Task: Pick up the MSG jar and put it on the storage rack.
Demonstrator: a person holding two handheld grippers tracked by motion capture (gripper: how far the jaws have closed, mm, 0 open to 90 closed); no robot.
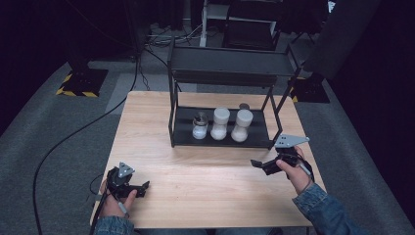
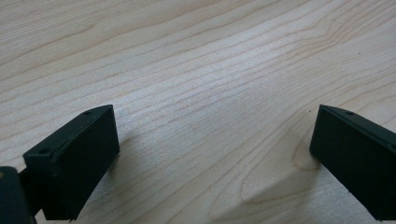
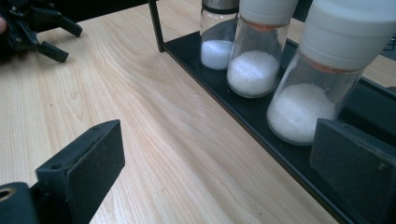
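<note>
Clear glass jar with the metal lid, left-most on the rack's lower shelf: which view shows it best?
The high view: the clear glass jar with the metal lid stands whole on the black metal rack. The right gripper view crops its lid at the top edge. The left gripper view faces the bare wooden table.

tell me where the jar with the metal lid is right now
In the high view the metal-lidded jar stands at the left end of the rack's lower shelf, beside two white-capped jars.
</note>
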